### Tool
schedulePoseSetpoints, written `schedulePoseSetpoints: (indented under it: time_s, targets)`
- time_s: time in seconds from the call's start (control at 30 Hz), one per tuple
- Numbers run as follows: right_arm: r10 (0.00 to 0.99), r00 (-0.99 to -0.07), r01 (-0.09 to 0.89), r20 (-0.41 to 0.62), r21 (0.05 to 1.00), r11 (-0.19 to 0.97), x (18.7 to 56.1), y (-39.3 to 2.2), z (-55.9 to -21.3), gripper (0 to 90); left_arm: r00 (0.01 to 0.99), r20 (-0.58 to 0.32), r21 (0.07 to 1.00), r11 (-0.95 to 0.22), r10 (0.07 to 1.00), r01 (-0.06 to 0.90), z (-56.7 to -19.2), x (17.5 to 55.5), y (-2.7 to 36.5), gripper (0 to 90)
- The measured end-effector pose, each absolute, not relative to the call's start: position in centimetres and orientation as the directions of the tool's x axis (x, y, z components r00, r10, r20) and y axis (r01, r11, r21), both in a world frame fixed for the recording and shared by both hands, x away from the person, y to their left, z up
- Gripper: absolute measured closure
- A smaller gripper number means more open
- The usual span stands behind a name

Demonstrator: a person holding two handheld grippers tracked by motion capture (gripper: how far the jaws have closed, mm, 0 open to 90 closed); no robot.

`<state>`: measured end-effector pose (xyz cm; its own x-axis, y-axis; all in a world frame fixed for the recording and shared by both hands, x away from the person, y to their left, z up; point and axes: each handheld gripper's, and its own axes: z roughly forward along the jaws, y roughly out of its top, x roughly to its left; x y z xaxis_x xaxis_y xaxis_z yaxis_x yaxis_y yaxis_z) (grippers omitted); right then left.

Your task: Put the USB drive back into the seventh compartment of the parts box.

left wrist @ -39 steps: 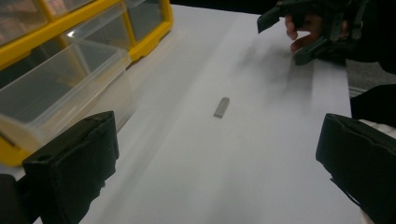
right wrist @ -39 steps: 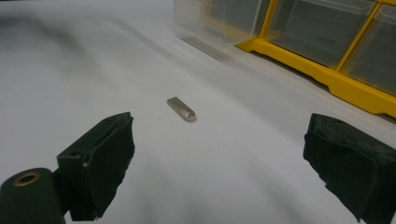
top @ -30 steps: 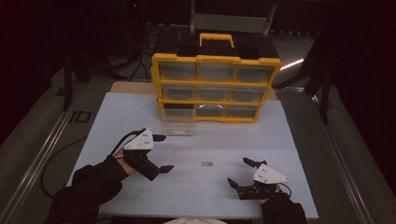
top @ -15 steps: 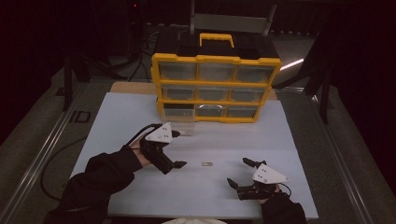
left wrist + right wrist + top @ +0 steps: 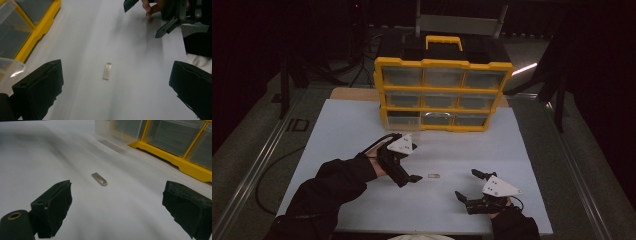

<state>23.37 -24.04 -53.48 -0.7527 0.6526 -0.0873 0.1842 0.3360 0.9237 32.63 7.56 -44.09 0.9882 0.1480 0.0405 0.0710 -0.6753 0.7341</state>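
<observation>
Reaching in from the left of the high view, the left gripper hangs over the white counter with its fingers spread wide and nothing between them. Just to its right lies the small metal USB stick, flat on the counter and apart from both grippers. In the high view its long axis runs roughly left to right across the counter. In the left gripper view the USB stick lies between the open fingers, long axis running nearly straight away from the camera, its narrowed, looped end pointing away. In the right gripper view the stick lies slantwise, looped end nearer the camera and to the right. Farther right in the high view, the right gripper rests low near the counter's front edge, its fingers likewise wide apart and empty. Behind all this stands a yellow drawer organizer with clear drawers.
</observation>
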Motion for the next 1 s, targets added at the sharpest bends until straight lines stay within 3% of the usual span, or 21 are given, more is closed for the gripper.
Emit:
schedulePoseSetpoints:
  time_s: [1.0]
  targets:
    - [0.645, -0.760, 0.182, -0.083, 0.925, 0.333, 23.4, -24.0, -53.5, 8.9, 0.998, 0.034, 0.610, -0.792, 0.052, 0.021, -48.2, 34.2, 1.8, 0.3]
